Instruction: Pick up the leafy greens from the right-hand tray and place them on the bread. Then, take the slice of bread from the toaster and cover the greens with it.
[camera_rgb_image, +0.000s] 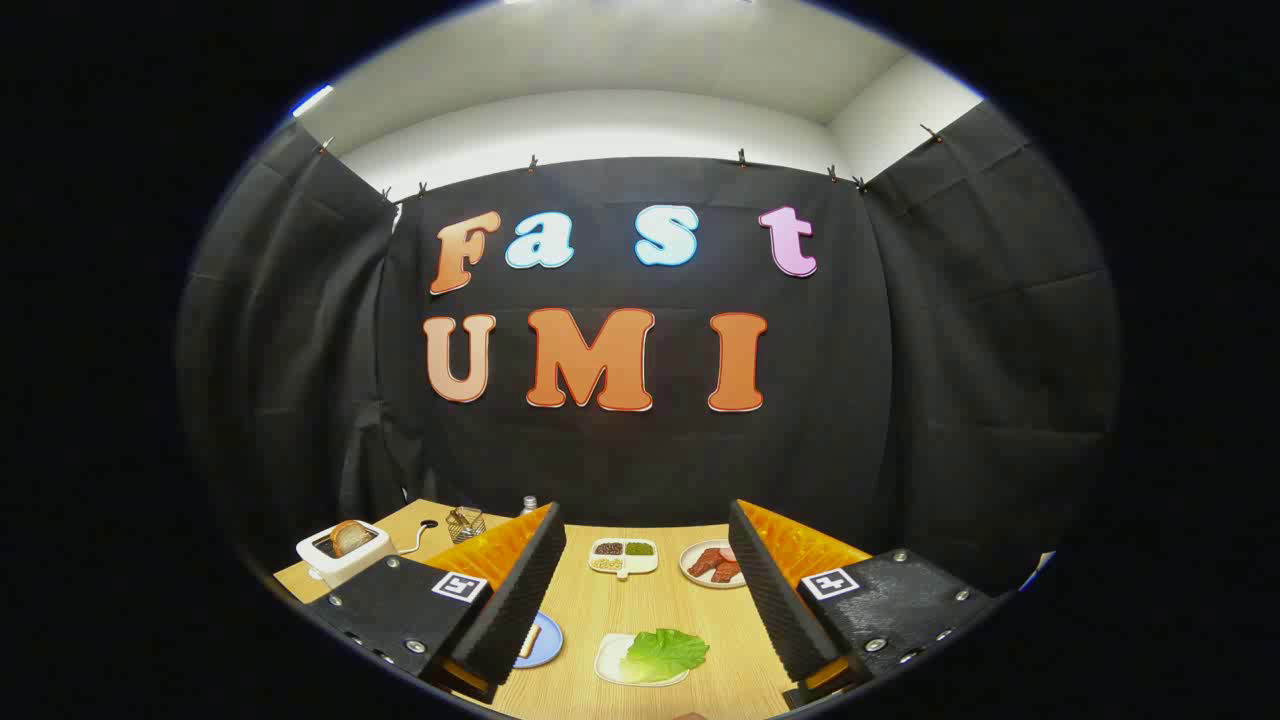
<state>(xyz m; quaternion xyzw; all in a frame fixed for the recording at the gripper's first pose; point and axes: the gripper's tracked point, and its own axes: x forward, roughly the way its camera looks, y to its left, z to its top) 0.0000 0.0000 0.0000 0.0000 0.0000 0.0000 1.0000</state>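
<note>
My gripper (648, 590) is open, its two fingers spread wide above the wooden table (660, 600), with nothing between them. A green lettuce leaf (665, 652) lies on a small white tray (612, 662) below and between the fingers. To its left, partly hidden by the left finger (520, 590), a blue plate (545, 642) carries a slice of bread (529, 641). Far to the left stands a white toaster (343, 556) with a browned slice of bread (349, 537) sticking up out of its slot.
Beyond the fingers sit a white divided dish of seasonings (623, 556) and a white plate of red meat slices (713, 564). A small wire basket (466, 523) and a bottle cap (529, 504) stand at the table's back left. Black cloth walls enclose the table.
</note>
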